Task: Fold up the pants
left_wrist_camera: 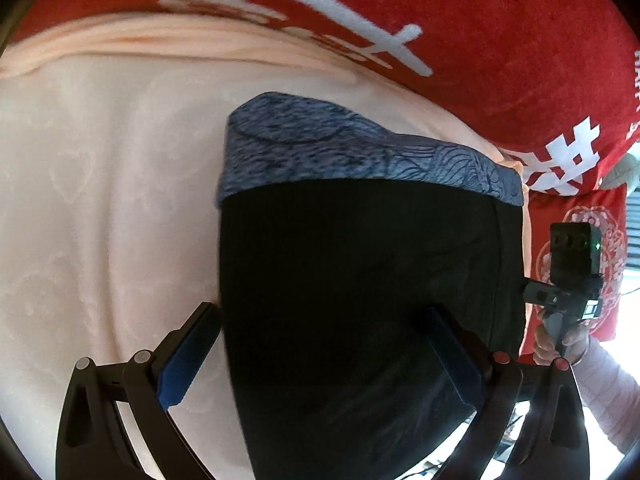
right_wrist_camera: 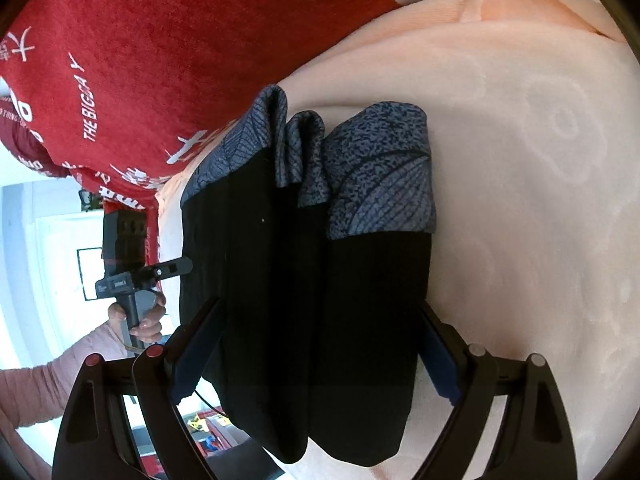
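Observation:
The pants (left_wrist_camera: 360,280) are black with a blue-grey patterned band (left_wrist_camera: 340,152) at the far end. They lie folded on a peach cloth (left_wrist_camera: 100,180). In the right wrist view the pants (right_wrist_camera: 320,300) show several folded layers with the patterned band (right_wrist_camera: 376,184) on top. My left gripper (left_wrist_camera: 324,332) is open, its jaws wide apart over the near part of the pants. My right gripper (right_wrist_camera: 320,332) is open too, its jaws spread across the pants' width. Each gripper shows in the other's view, hand-held: the right one in the left wrist view (left_wrist_camera: 568,276), the left one in the right wrist view (right_wrist_camera: 132,264).
A red blanket with white characters (left_wrist_camera: 440,20) lies beyond the peach cloth, also in the right wrist view (right_wrist_camera: 160,40). A red patterned cloth (left_wrist_camera: 576,240) hangs at the right. The cloth's edge and bright room floor (right_wrist_camera: 40,240) show past the pants.

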